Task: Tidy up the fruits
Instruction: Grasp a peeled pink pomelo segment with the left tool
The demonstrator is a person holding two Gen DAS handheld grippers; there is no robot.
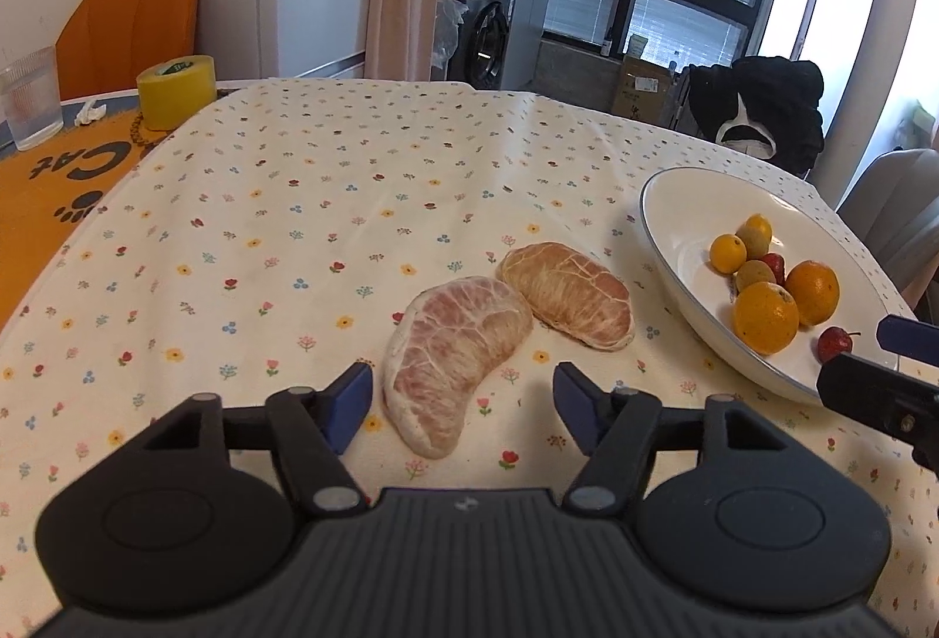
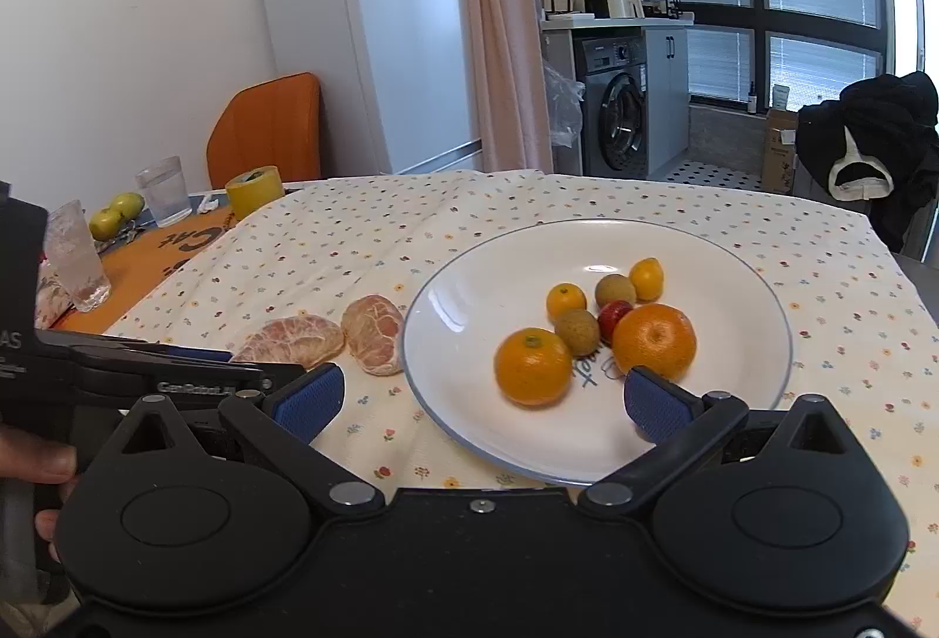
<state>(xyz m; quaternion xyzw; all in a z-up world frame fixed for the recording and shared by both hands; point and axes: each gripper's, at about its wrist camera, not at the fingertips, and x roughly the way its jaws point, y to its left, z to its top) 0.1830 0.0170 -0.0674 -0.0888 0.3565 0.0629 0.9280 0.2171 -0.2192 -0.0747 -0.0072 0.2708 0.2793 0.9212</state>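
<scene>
Right in front of the left gripper (image 1: pixel 463 406), between its blue-padded fingers, sits the near end of a pale pink peeled pomelo segment (image 1: pixel 452 362). The jaws are spread wide and hold nothing, so it looks lined up for a grab but not closed yet. The segment is a curved crescent, with its long axis running from the gripper away and to the right, so the fingers straddle it across the narrow way, which seems like the easy pinch. Touching its far end is a second, browner peeled pomelo segment (image 1: pixel 568 303), lying crosswise toward the white blue-rimmed plate (image 1: pixel 675 203).

The right gripper (image 2: pixel 484 403) hovers over the near rim of that plate, also wide open and empty. The plate already has two oranges, a couple of small yellow citrus, two brownish round fruits and some small red ones.

So the left one is clearly nearer both segments; the plate is off to their right on the flowered tablecloth (image 1: pixel 281 227).
</scene>
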